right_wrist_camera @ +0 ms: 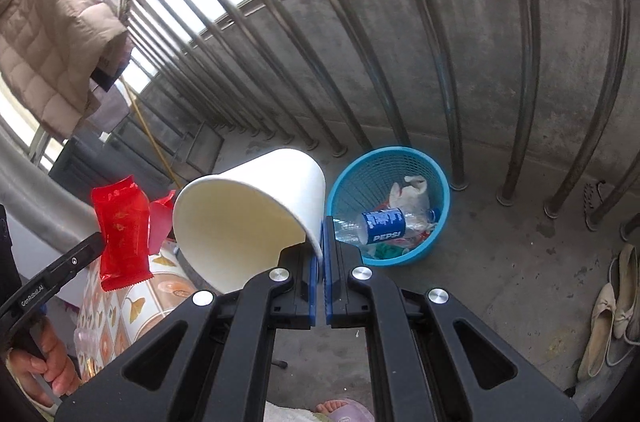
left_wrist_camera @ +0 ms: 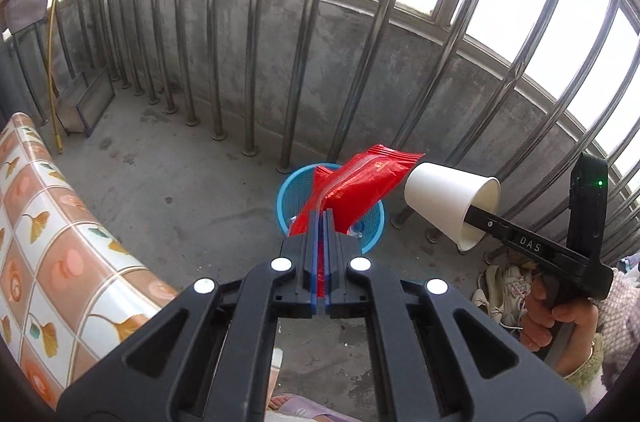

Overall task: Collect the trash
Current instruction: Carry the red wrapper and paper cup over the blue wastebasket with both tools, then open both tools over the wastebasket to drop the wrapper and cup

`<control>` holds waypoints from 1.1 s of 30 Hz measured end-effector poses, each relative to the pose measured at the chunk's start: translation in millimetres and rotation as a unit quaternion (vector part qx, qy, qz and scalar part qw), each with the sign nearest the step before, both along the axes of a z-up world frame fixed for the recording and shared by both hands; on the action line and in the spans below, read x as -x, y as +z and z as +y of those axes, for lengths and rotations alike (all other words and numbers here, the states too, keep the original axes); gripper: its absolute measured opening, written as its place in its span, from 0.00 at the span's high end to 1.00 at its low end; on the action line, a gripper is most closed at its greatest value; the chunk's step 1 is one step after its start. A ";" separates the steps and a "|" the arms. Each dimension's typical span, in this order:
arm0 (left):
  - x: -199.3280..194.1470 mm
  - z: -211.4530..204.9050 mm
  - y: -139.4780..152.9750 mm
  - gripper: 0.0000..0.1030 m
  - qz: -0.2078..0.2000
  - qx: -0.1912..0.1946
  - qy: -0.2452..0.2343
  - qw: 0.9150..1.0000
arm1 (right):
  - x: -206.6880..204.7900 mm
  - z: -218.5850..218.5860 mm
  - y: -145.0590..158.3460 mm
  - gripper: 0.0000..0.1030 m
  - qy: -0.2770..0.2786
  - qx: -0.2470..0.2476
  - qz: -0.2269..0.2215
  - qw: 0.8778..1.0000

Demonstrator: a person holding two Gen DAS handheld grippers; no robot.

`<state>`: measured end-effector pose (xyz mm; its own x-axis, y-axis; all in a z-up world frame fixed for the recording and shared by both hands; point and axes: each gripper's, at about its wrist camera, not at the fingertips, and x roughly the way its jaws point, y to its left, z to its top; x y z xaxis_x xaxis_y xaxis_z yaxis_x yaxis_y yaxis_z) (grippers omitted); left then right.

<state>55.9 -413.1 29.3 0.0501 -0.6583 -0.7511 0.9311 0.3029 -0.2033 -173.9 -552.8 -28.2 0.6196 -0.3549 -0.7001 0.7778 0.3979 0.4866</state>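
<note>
Over the floor by the railing, near the blue basket [right_wrist_camera: 390,206]: left hand-held gripper [left_wrist_camera: 322,222] pinching red wrapper [left_wrist_camera: 360,188], right hand-held gripper [right_wrist_camera: 323,234] pinching white cup [right_wrist_camera: 250,212]. Probably best centred above the rim before letting go.

The left gripper [left_wrist_camera: 322,214] is clamped on a red wrapper [left_wrist_camera: 360,186], held above the blue basket [left_wrist_camera: 292,194]. Just right of the basket, the right gripper [left_wrist_camera: 478,214] pinches a white paper cup [left_wrist_camera: 444,200] by its rim, tilted sideways.
</note>
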 end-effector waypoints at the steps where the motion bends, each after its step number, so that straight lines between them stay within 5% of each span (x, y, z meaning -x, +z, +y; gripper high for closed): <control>1: 1.0 -12.0 -5.5 1.00 0.004 -0.007 -0.004 1.000 | 2.9 -4.5 -6.2 0.97 -0.009 -0.005 0.005 1.000; 13: -5.2 -168.8 -90.6 0.98 0.035 -0.093 -0.033 0.994 | 16.8 -47.6 -74.1 0.97 -0.068 -0.079 0.014 0.994; 15: -7.1 -192.1 -104.2 0.85 0.040 -0.094 -0.038 0.994 | 16.1 -52.6 -78.9 0.97 -0.073 -0.084 0.017 0.994; 16: -8.3 -198.7 -109.4 0.64 0.039 -0.098 -0.037 0.994 | 15.7 -55.6 -82.0 0.97 -0.075 -0.086 0.018 0.993; 17: -9.8 -204.7 -113.1 0.53 0.033 -0.101 -0.029 0.994 | 14.6 -58.1 -84.2 0.97 -0.077 -0.088 0.020 0.993; 23: -24.6 -198.2 -117.2 0.52 0.038 -0.112 0.014 0.993 | -5.3 -82.5 -113.1 0.97 -0.069 -0.118 0.027 0.990; 30: -55.3 -136.2 -59.7 0.44 -0.007 -0.073 0.038 0.997 | -64.2 -128.3 -148.5 0.96 -0.051 -0.155 0.028 0.986; 31: -58.7 -125.1 -51.2 0.42 -0.013 -0.069 0.041 0.997 | -73.0 -136.2 -151.4 0.94 -0.055 -0.146 0.030 0.987; 33: -64.6 -101.0 -35.1 0.37 -0.023 -0.064 0.046 0.997 | -94.8 -152.8 -161.9 0.74 -0.042 -0.135 0.038 0.989</control>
